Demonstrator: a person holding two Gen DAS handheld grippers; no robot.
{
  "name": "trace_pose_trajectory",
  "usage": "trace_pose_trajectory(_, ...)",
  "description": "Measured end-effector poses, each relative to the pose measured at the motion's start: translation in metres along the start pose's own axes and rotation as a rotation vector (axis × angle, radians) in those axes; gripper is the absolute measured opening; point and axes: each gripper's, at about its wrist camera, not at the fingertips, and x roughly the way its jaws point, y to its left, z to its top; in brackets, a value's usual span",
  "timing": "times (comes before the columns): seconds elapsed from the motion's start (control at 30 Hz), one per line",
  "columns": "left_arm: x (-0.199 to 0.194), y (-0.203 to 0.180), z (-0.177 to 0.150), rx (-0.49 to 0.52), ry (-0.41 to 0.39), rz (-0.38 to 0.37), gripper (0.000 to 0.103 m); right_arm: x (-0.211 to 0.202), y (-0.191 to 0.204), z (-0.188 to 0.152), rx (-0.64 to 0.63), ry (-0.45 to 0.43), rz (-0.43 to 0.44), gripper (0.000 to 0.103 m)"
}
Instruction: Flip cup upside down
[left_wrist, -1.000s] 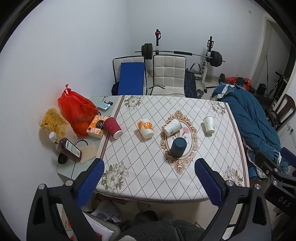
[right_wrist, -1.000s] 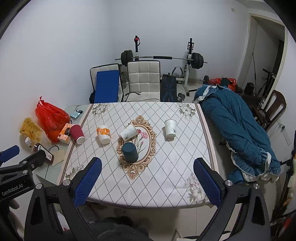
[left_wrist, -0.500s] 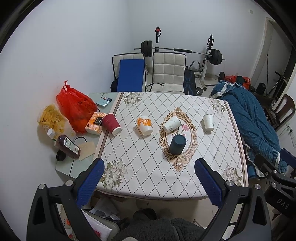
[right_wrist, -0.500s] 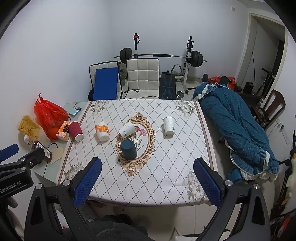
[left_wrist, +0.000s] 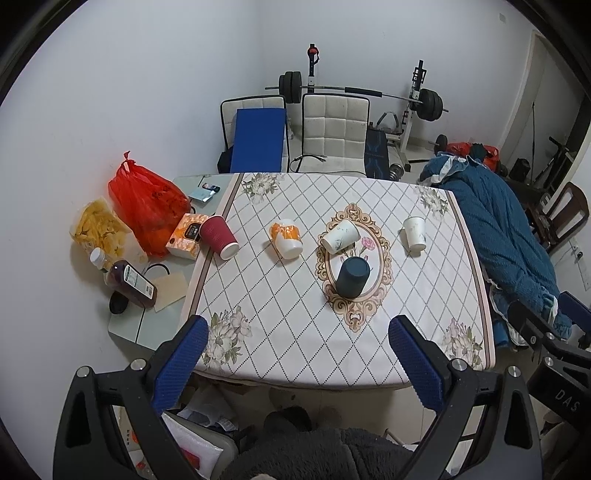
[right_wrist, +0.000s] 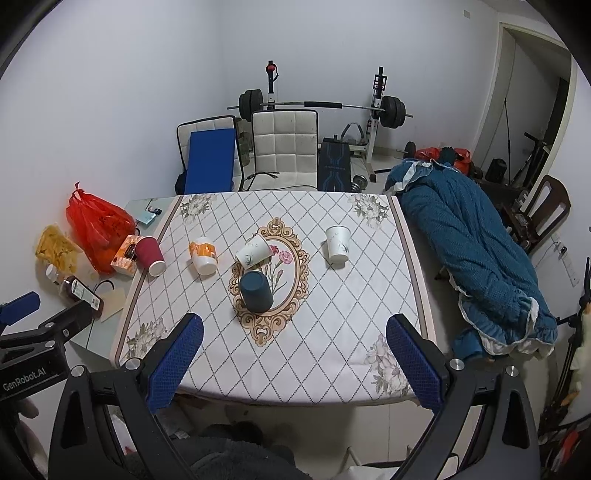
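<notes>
On the table (left_wrist: 295, 302), the dark cup (left_wrist: 352, 277) already stands mouth-down on the oval pattern with a white cup (left_wrist: 340, 237) lying just behind it, so our left gripper (left_wrist: 295, 365) and right gripper (right_wrist: 293, 363), both wide and empty, could knock the wrong one.

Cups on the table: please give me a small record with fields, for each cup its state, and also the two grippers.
table: white diamond-pattern tablecloth
dark blue cup: upside down, on the oval floral motif
white paper cup with grey print: on its side, just behind the dark blue cup
orange and white cup: tipped over
dark red ribbed paper cup: on its side, at left table edge
second white paper cup: apart, on the right; orientation unclear
left gripper: open, empty, short of the table
right gripper: open, empty
</notes>
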Motion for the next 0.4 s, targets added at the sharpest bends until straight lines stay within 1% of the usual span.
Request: trace_pose_trajectory(0.4,0.0015,-0.0033,-0.0022,0.011,0.011,-0.009,0.100,0.0032,-0.0042,-0.0042,0.010,0.010,0.004,0.101)
